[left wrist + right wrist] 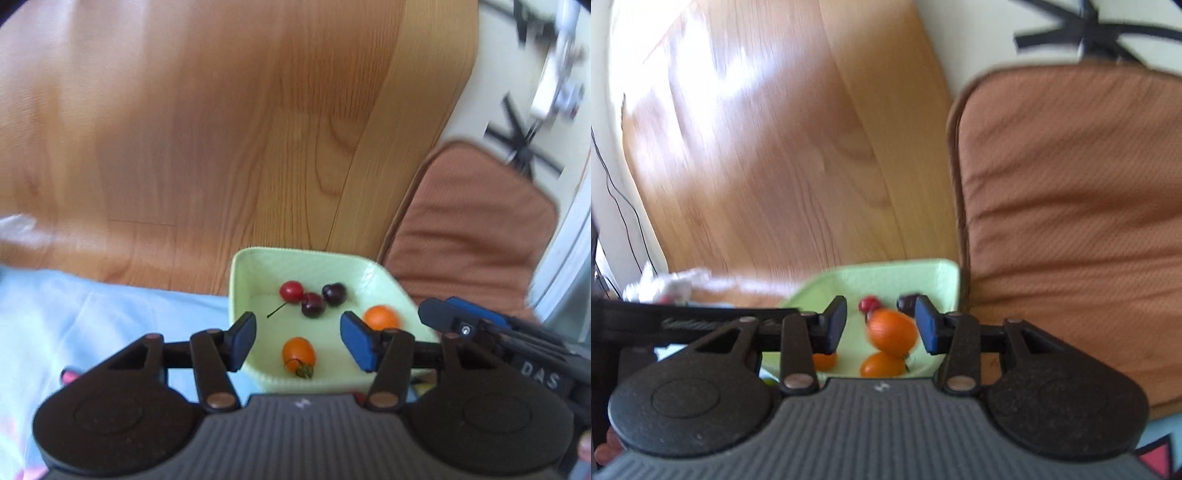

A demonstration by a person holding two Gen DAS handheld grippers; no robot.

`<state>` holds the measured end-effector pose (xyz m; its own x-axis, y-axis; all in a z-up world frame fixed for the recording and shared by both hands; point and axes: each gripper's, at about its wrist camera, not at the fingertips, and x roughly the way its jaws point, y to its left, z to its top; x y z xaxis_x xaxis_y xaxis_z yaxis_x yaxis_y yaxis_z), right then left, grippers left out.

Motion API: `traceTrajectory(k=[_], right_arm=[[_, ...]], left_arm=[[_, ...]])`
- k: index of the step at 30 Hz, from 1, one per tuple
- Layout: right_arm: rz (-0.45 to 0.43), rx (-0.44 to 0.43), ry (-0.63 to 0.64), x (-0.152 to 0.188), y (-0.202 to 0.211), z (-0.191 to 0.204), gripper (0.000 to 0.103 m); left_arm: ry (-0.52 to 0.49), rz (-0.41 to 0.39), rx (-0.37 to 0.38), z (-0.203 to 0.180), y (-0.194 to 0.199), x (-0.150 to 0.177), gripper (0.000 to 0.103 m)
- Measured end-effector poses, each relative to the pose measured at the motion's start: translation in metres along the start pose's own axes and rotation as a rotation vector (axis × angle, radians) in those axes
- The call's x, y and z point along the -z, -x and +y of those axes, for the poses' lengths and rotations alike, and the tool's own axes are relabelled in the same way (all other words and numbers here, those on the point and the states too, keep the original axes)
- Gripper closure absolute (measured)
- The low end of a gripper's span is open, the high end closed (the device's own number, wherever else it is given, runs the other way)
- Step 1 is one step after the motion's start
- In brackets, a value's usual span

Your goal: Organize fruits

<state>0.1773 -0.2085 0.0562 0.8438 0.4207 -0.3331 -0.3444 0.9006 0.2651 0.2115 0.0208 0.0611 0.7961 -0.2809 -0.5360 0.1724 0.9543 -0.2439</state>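
Because the fruits here are small, round and smooth-skinned, I judge them light, prone to roll and easily bruised, so each is best pinched gently across its widest part, not by the stem. They lie in a pale green tray that rests on a light blue cloth near the right edge of a wooden table, beside a brown chair cushion.

From the left wrist, a red cherry and two dark cherries cluster touching one another toward the tray's far side, with two orange cherry tomatoes nearer. The left gripper hangs over the tray's near edge, its jaws apart and empty, the nearer tomato showing between them below.

From the right wrist, the right gripper has its jaws apart too. A blurred orange tomato sits between them, close to the right pad; whether that pad touches it I cannot tell. Another tomato lies just beneath.
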Motion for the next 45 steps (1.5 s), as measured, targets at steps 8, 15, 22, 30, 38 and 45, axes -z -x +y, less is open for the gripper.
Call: traceTrajectory(k=[8, 15, 22, 30, 38, 45], right_arm=[[0.158, -0.135, 0.085, 0.029, 0.033, 0.029, 0.077], [0.192, -0.1, 0.313, 0.064, 0.01, 0.09, 0.042], [0.236, -0.06, 0.354, 0.065, 0.019, 0.094, 0.064], [0.217, -0.017, 0.369, 0.089, 0.076, 0.073, 0.069], [0.273, -0.085, 0.168, 0.09, 0.063, 0.042, 0.057], [0.264, -0.116, 0.117, 0.09, 0.061, 0.037, 0.051]], left_arm=[[0.033, -0.099, 0.037, 0.017, 0.102, 0.067, 0.052], [0.005, -0.085, 0.006, 0.023, 0.138, 0.108, 0.052], [-0.071, -0.086, 0.011, 0.013, 0.134, 0.093, 0.052], [-0.165, 0.119, -0.149, -0.016, 0.033, 0.06, 0.052], [-0.272, 0.143, -0.243, -0.032, 0.007, 0.06, 0.051], [-0.349, 0.156, -0.184, -0.038, 0.013, 0.06, 0.053]])
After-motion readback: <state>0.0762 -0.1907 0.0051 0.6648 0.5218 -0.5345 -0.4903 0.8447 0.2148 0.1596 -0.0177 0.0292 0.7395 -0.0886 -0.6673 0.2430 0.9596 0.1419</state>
